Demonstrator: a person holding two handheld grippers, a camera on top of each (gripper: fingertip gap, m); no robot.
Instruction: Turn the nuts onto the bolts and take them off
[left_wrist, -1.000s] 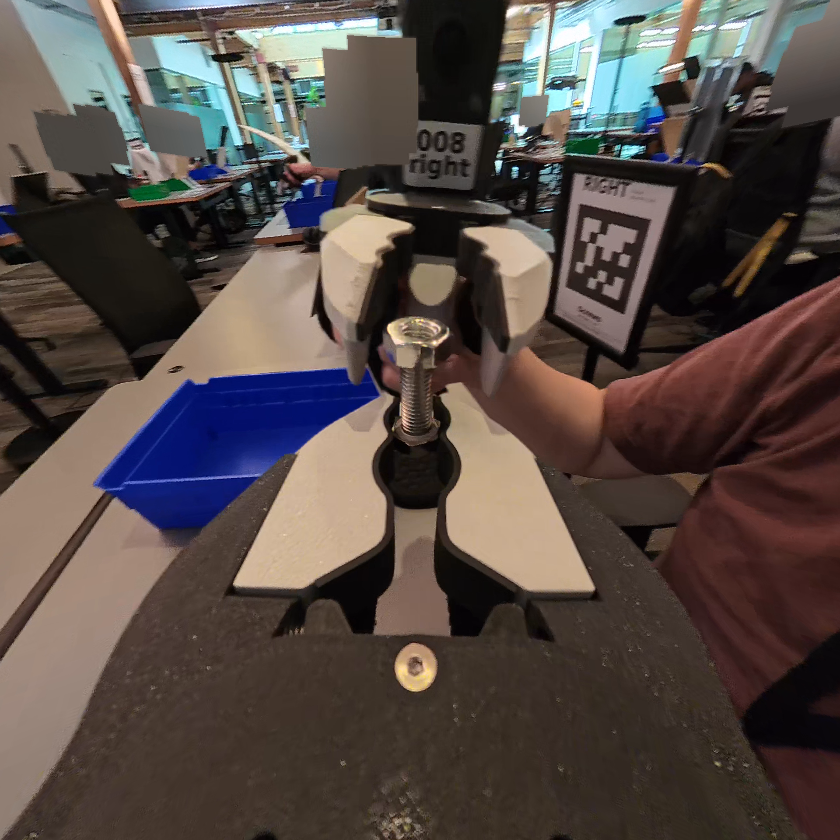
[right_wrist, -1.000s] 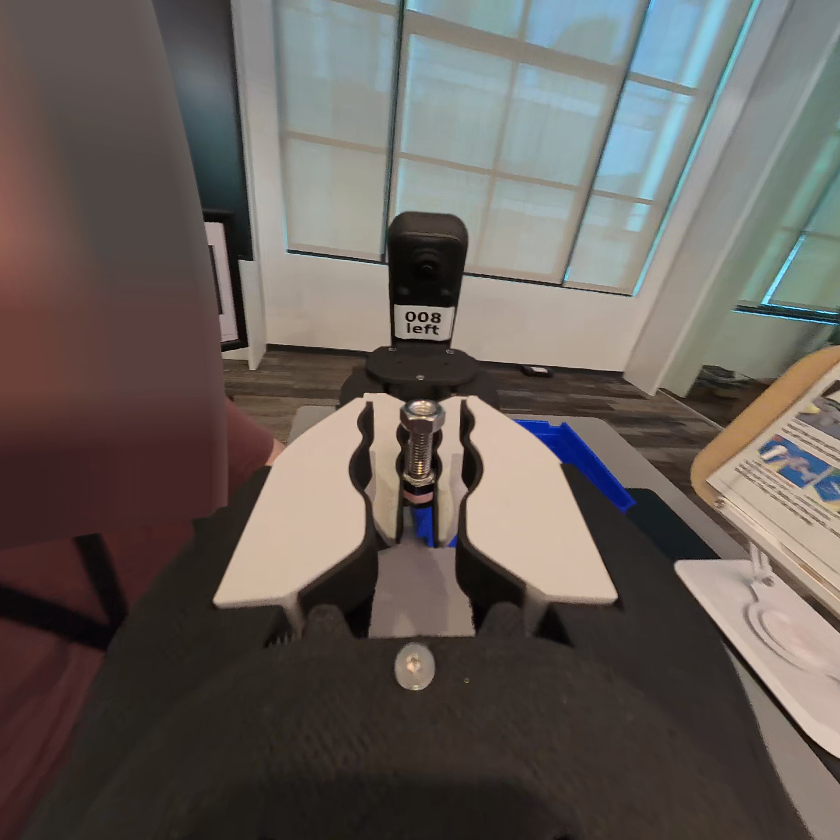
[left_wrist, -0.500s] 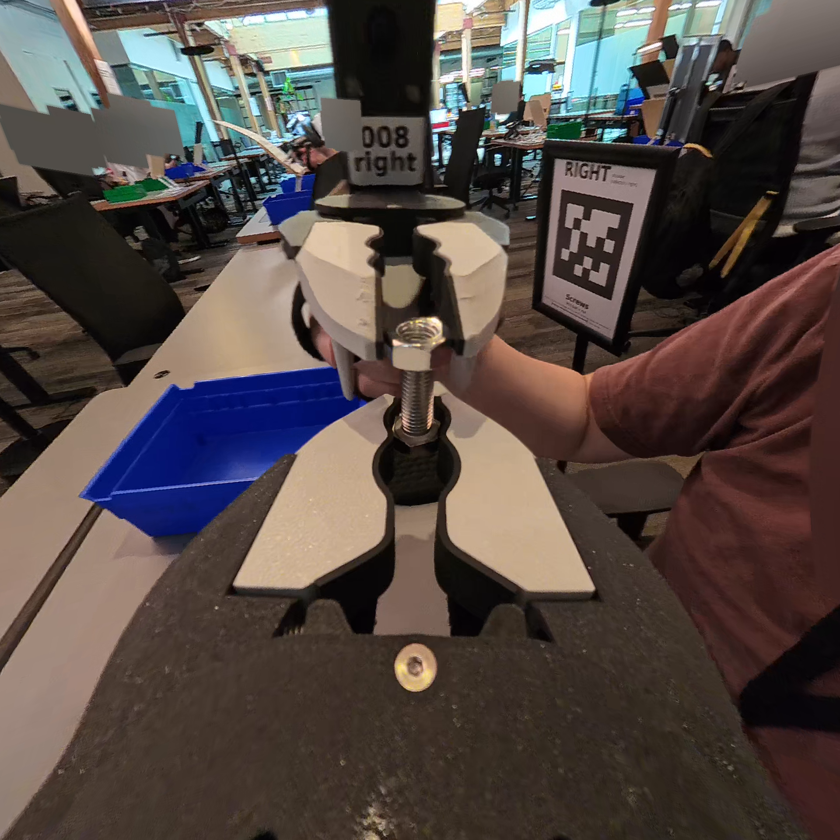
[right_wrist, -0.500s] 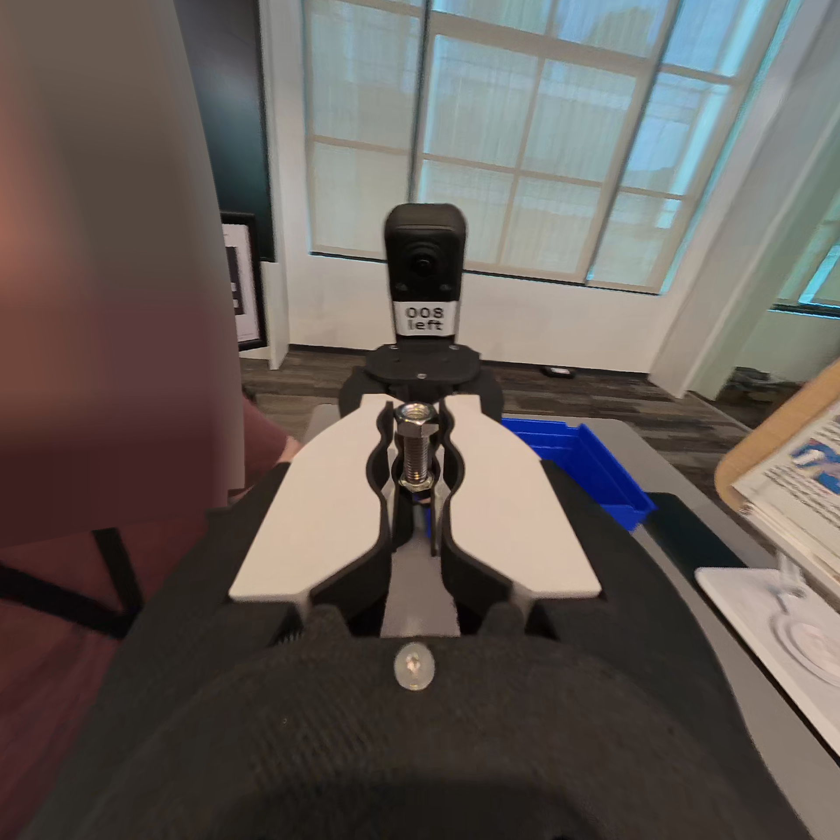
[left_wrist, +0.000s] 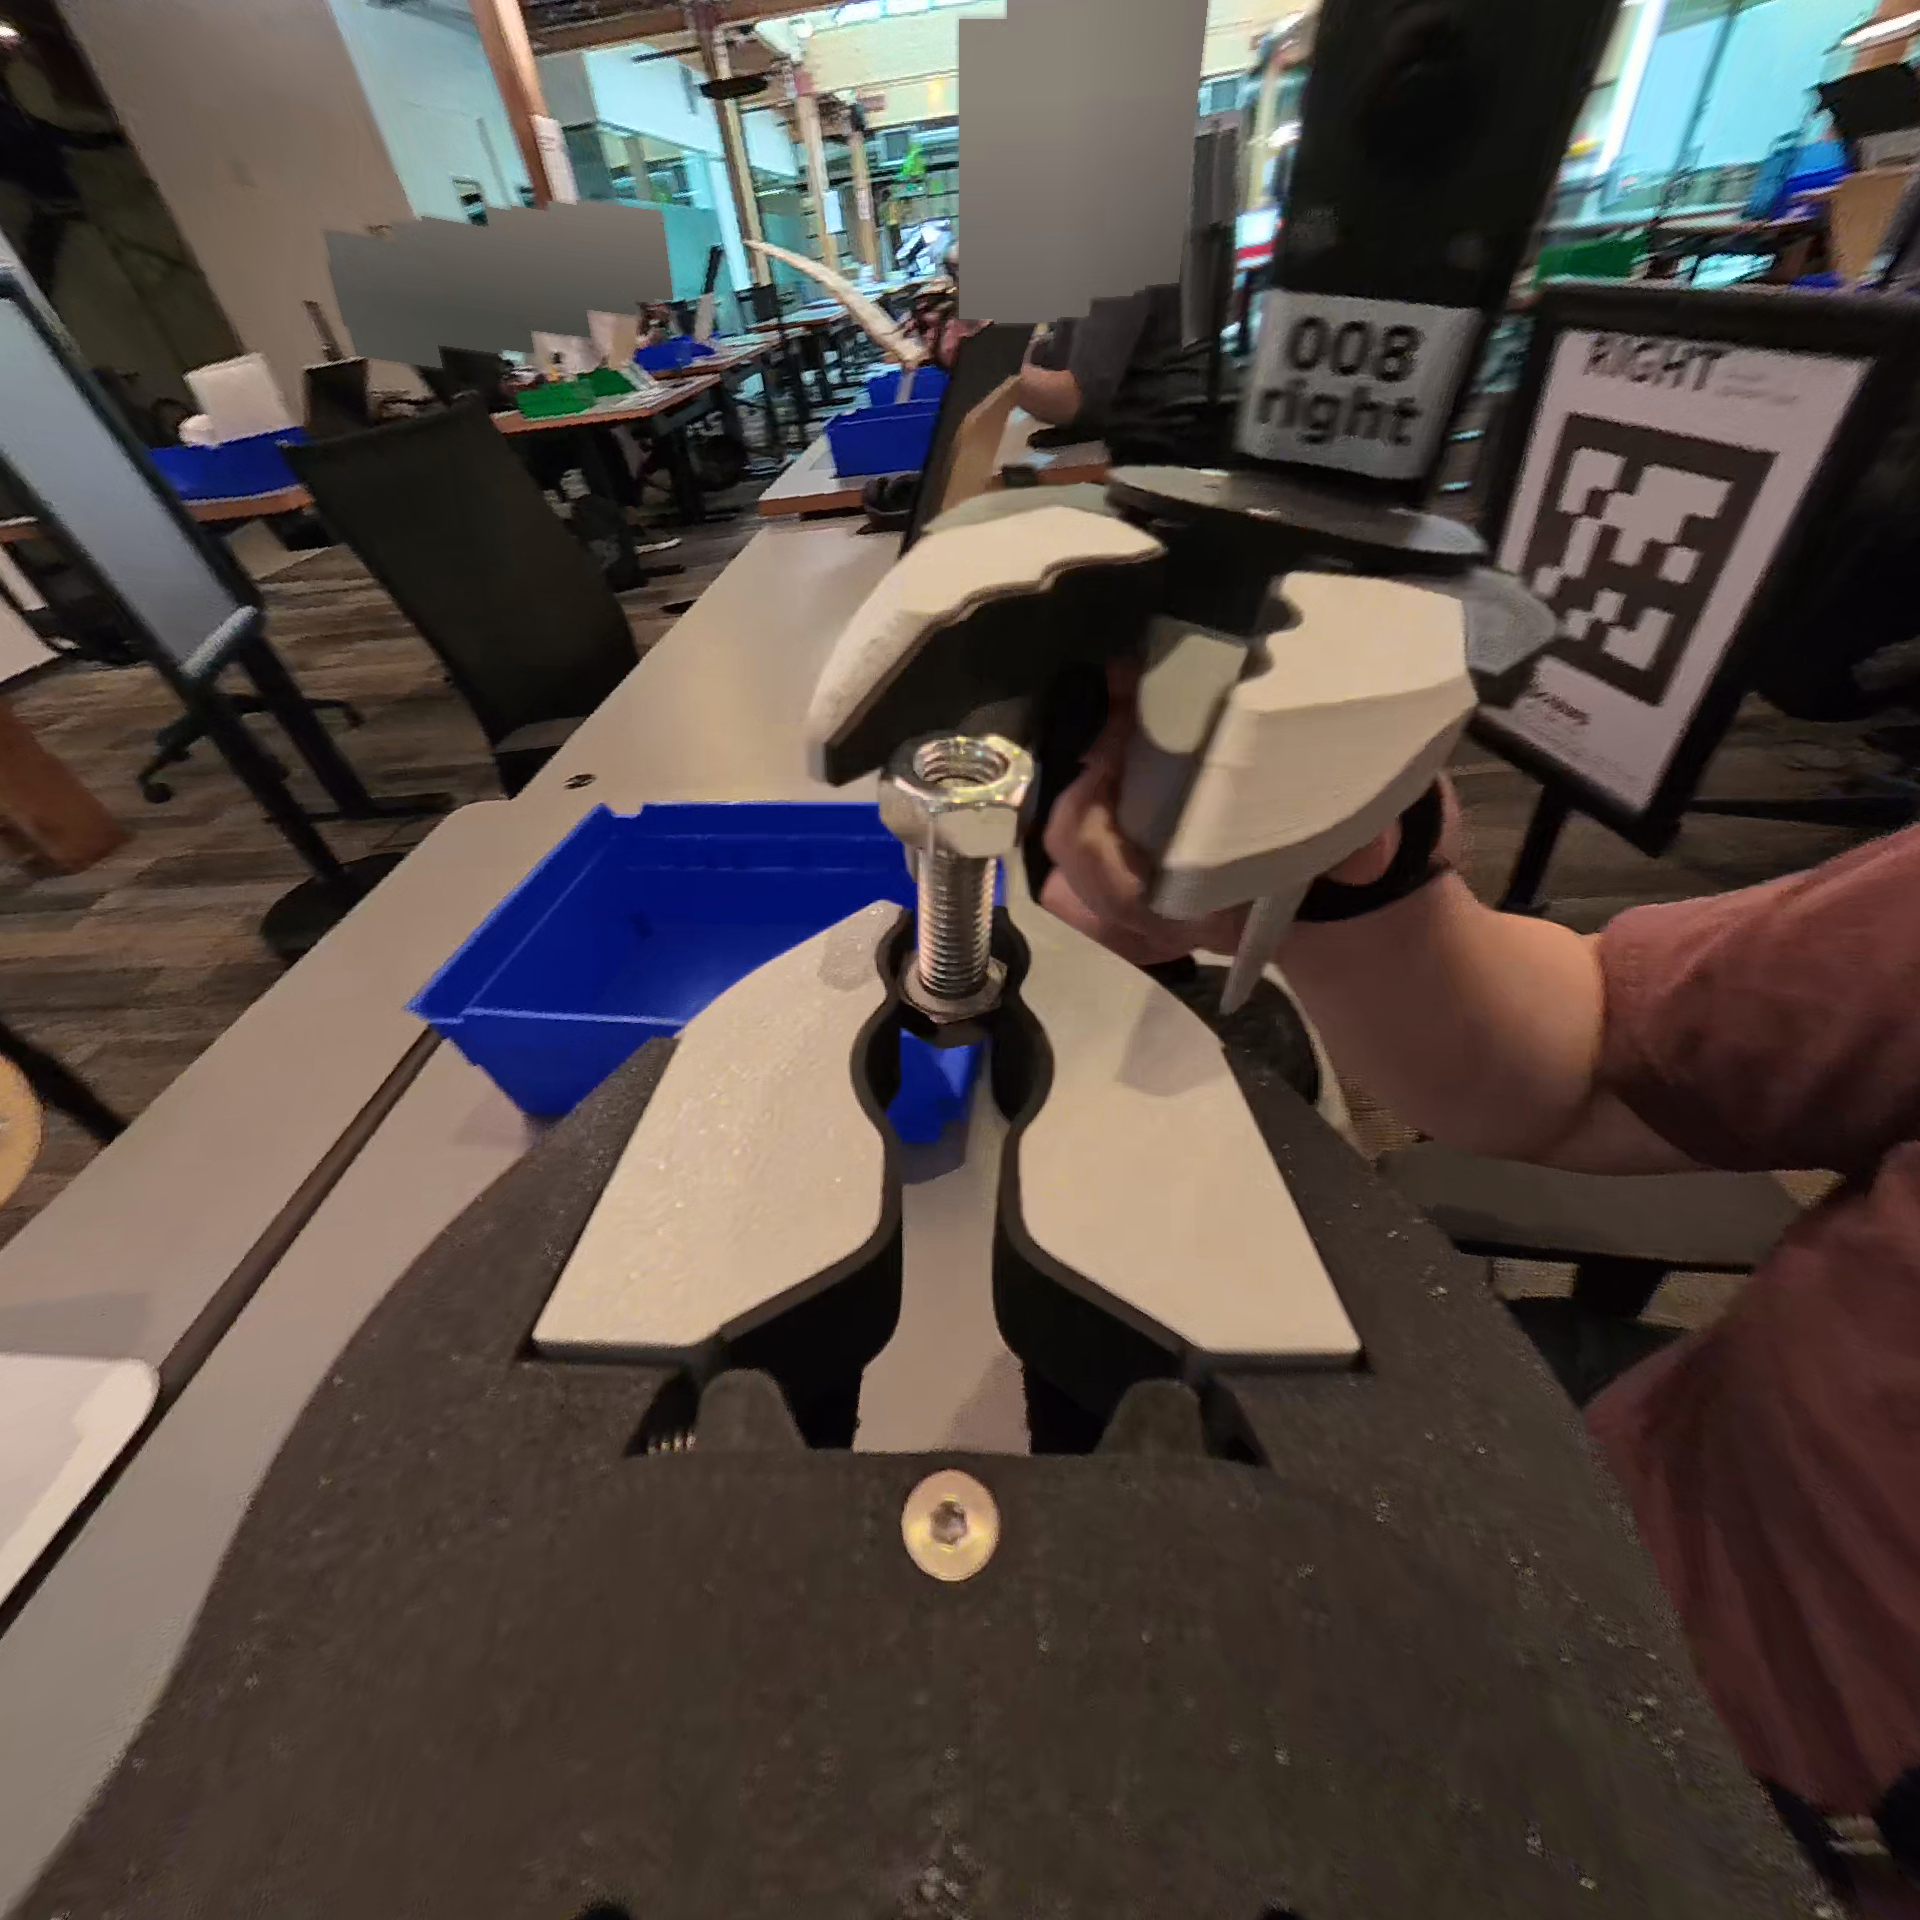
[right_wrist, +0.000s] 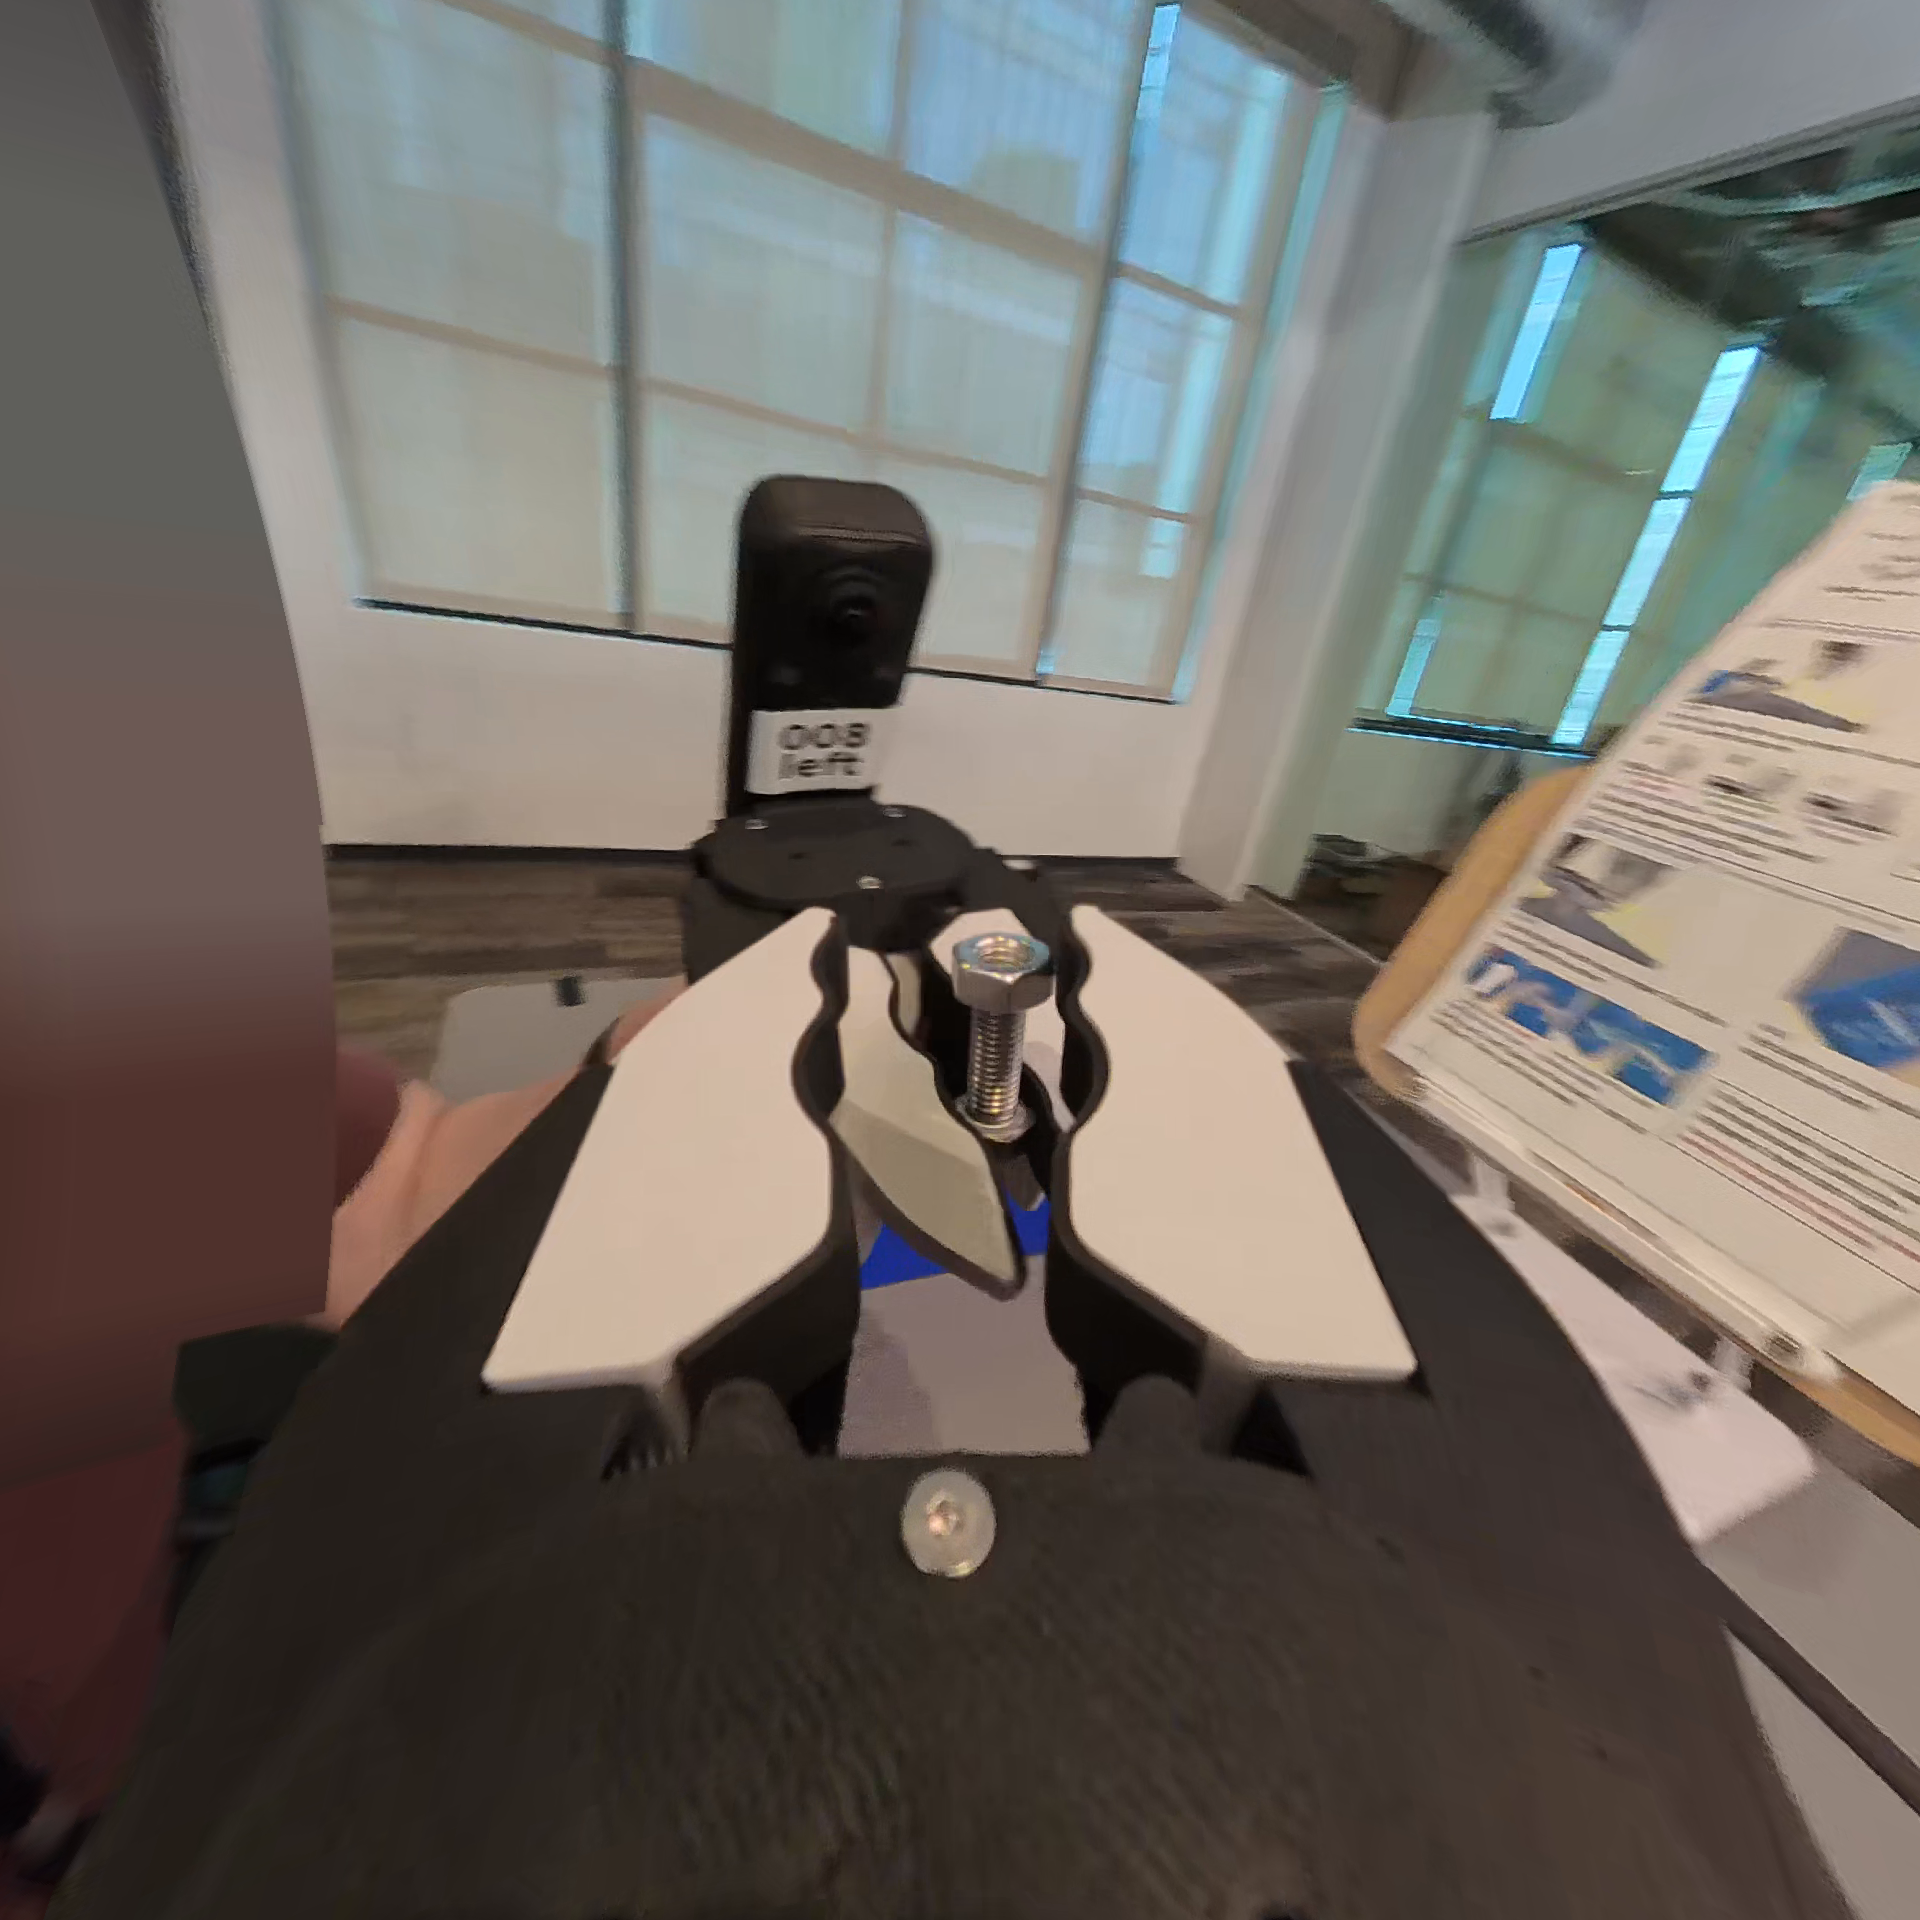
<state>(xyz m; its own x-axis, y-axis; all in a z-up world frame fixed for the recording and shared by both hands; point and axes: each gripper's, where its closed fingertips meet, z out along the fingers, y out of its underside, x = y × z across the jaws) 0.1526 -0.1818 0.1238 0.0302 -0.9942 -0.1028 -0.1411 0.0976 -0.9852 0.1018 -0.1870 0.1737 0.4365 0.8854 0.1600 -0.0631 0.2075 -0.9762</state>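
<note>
Steel bolt (left_wrist: 951, 914) stands upright, clamped at its lower end between the tips of the left gripper (left_wrist: 948, 1023), whose white fingers (left_wrist: 748, 1153) are drawn in tight around the base. A hex nut (left_wrist: 958, 795) sits at the very top of the threaded shank, bright and silvery, its bore facing up. Right gripper (left_wrist: 1049, 769) faces it from the far side, tilted, jaws spread wide and holding nothing; one finger hangs just behind and above the nut, the other well off to the side. From the right wrist view, the bolt (right_wrist: 995, 1049) rises in the gap between the open white fingers (right_wrist: 717, 1132), nearer the right-hand one, touching neither. Blue bin (left_wrist: 644, 935) sits on the grey table (left_wrist: 727, 665) behind.
</note>
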